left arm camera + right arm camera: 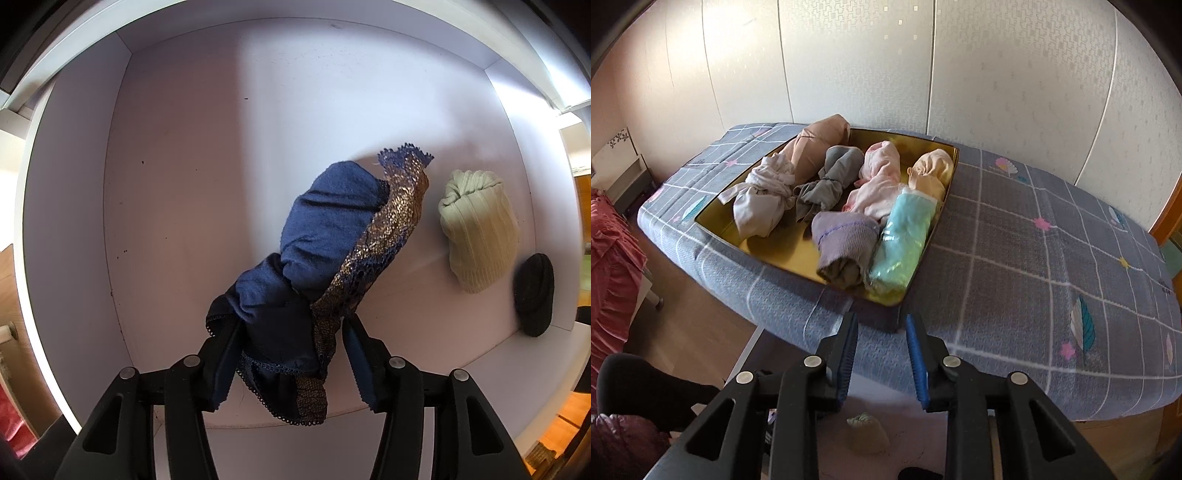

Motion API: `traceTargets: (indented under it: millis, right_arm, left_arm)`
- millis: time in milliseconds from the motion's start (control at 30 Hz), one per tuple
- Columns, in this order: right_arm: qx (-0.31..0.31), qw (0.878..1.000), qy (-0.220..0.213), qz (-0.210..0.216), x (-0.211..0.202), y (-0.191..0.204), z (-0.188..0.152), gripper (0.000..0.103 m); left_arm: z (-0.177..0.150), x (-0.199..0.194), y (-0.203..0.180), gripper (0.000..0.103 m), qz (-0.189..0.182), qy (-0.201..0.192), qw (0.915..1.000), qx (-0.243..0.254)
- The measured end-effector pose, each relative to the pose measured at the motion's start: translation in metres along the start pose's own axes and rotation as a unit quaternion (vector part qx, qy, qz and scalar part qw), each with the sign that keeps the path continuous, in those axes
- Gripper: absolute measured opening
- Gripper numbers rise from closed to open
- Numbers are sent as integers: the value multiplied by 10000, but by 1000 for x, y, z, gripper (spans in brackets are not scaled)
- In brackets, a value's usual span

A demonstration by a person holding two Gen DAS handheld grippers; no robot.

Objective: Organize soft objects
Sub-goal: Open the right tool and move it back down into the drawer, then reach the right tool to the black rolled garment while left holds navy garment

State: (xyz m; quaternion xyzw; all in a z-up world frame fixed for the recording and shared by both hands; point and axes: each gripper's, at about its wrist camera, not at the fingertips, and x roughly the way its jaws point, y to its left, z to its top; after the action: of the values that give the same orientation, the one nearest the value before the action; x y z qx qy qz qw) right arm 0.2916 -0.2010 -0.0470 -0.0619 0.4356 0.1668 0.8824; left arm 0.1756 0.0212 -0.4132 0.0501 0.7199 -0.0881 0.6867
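Note:
In the left wrist view my left gripper (291, 332) is shut on a rolled blue garment with gold lace trim (332, 236) and holds it inside a white drawer (177, 166), its far end near the drawer floor. A rolled pale green sock (476, 229) and a black sock roll (533, 295) lie to its right. In the right wrist view my right gripper (882, 332) is open and empty above the bed's near edge. Beyond it a gold tray (775, 251) holds several rolled soft items, among them a purple roll (844, 240) and a turquoise roll (905, 236).
The tray sits on a bed with a grey checked cover (1034, 258). The pale green sock (868, 432) also shows in the drawer below my right gripper. Red ruffled fabric (609, 258) hangs at the left. A white panelled wall (886, 66) is behind the bed.

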Motion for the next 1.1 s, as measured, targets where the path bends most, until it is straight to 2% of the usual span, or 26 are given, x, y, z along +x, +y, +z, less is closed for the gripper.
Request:
traceTargets:
  millis: [100, 200, 333, 467, 533, 633, 700, 900, 1100]
  right_arm:
    - [-39, 9993, 356, 84, 7, 2, -33, 32]
    - [127, 9964, 827, 155, 27, -3, -67, 32]
    - [490, 9849, 1651, 183, 68, -15, -115, 32]
    - [828, 9618, 2608, 42, 115, -29, -157, 32]
    - [948, 9442, 3155, -53, 139, -35, -178, 32]
    - [925, 9233, 3711, -362, 164, -41, -203, 32]
    - [917, 9115, 3978, -494, 177, -43, -212, 35]
    - [753, 8880, 4446, -900, 207, -50, -228, 38]
    - [704, 8815, 4582, -901, 223, -53, -239, 40]
  left_arm:
    - [0, -1, 1, 55, -22, -1, 10000, -1]
    - [0, -1, 4, 54, -43, -9, 10000, -22]
    - [-1, -2, 8, 54, -41, -23, 10000, -42]
    - [-3, -2, 9, 54, -31, -29, 10000, -36]
    - [-3, -2, 9, 54, -24, -29, 10000, -38]
    - [-3, -3, 7, 55, -12, -26, 10000, -40]
    - [-3, -3, 6, 55, -8, -25, 10000, -39]
    - [-2, -3, 5, 56, -35, -24, 10000, -51]
    - [-1, -2, 4, 57, -41, -20, 10000, -43]
